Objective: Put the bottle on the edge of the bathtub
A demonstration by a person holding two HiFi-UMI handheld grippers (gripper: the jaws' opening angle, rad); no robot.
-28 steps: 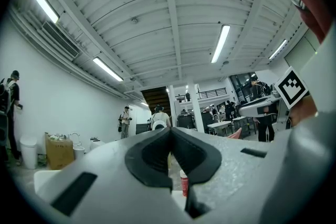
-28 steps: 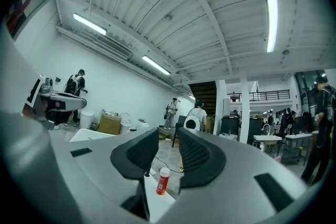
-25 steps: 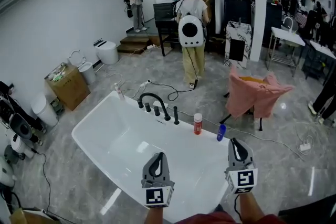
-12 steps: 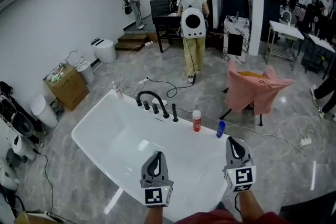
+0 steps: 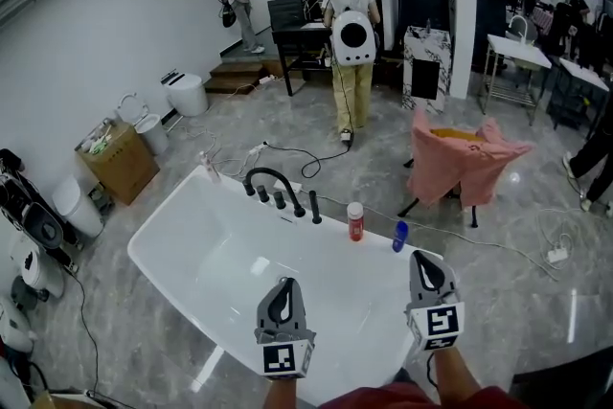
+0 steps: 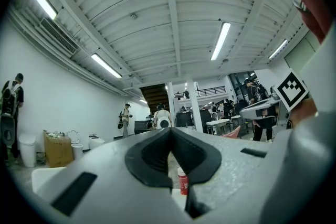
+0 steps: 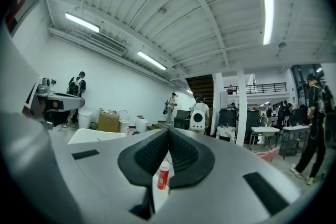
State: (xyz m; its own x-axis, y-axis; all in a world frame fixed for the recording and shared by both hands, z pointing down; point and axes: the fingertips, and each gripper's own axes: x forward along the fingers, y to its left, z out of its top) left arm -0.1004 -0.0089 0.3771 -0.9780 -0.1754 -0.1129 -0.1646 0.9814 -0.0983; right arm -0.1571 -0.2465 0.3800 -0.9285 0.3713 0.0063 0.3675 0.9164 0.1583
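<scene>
A red bottle (image 5: pixel 355 221) with a white cap stands upright on the far rim of the white bathtub (image 5: pixel 163 211), right of the black faucet (image 5: pixel 275 184). A small blue bottle (image 5: pixel 400 236) stands on the rim just to its right. My left gripper (image 5: pixel 283 288) hovers over the tub's near side, shut and empty. My right gripper (image 5: pixel 428 265) is over the tub's right end, short of the blue bottle, also shut and empty. The red bottle (image 6: pixel 182 182) shows beyond the closed left gripper (image 6: pixel 170 134). The red bottle (image 7: pixel 163 176) also shows beyond the closed right gripper (image 7: pixel 168 134).
A pink cloth (image 5: pixel 465 158) hangs over a chair behind the tub's right end. Cables (image 5: pixel 306 158) run across the marble floor. A cardboard box (image 5: pixel 120 158) and a toilet (image 5: pixel 187 93) stand by the left wall. A person with a white backpack (image 5: pixel 350 43) stands farther back.
The view has drifted slightly, so the tub and bottles sit a little higher and to the left. Both grippers keep nearly the same places, and the bottles have not moved on the rim.
</scene>
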